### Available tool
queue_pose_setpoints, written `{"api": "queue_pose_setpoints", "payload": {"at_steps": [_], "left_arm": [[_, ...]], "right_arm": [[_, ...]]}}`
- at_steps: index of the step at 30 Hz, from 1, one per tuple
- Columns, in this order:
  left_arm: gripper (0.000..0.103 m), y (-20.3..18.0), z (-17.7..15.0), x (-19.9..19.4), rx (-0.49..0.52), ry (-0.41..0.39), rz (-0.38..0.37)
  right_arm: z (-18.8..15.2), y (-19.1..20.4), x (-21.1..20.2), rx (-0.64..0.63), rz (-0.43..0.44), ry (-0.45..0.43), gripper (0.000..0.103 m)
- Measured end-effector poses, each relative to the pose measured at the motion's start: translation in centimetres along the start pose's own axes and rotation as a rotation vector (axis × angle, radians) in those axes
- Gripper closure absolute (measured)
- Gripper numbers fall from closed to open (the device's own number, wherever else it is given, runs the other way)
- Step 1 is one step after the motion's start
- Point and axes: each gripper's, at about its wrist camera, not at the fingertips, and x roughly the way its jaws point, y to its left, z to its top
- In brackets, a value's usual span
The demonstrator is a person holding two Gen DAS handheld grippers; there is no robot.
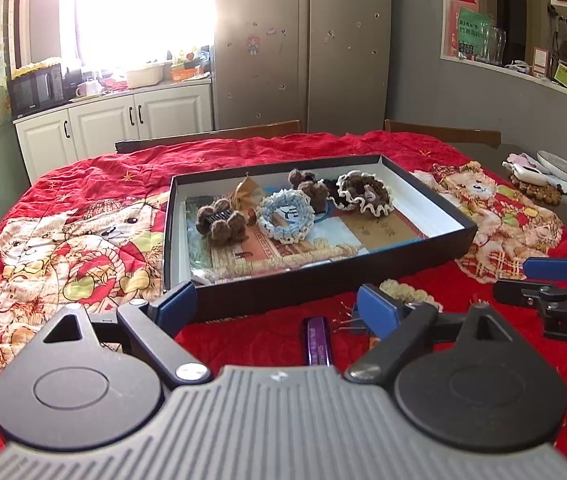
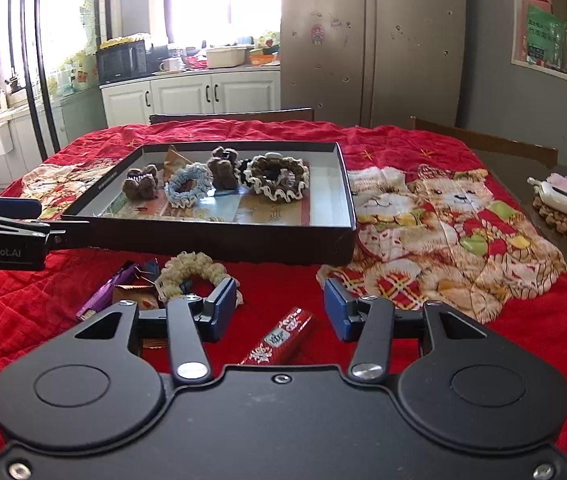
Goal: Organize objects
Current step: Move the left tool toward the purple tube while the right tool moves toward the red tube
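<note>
A black box [image 1: 323, 288] [image 2: 243, 244] on the red bear cloth holds a blue scrunchie [image 1: 283, 218] [image 2: 187, 186], a brown-and-cream scrunchie [image 1: 363, 194] [image 2: 275, 178] and brown pom-pom clips [image 1: 219, 220] [image 2: 141, 184]. In front of it lie a cream scrunchie [image 2: 191, 276] [image 1: 403, 290], a purple stick [image 1: 317, 342] [image 2: 107, 292] and a red tube [image 2: 283, 336]. My left gripper [image 1: 275, 312] [image 2: 43, 216] is open, low over the purple stick. My right gripper [image 2: 281, 312] [image 1: 523, 280] is open, with the red tube on the cloth between its fingers, untouched.
A binder clip [image 2: 145, 272] and a small brown packet [image 2: 135, 296] lie by the cream scrunchie. A plate [image 1: 563, 168] and a white dish on a mat [image 2: 559, 200] sit on the bare table at the right. Two chair backs [image 1: 243, 134] stand at the far edge.
</note>
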Motion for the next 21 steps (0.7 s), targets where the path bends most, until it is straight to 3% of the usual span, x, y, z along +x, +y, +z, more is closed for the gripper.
{"api": "queue_pose_setpoints", "payload": {"at_steps": [21], "left_arm": [[0.014, -0.1, -2.9, 2.4, 0.025, 0.055, -0.014]], "right_arm": [[-3.0, 0.9, 2.3, 0.047, -0.009, 0.039, 0.056]]}}
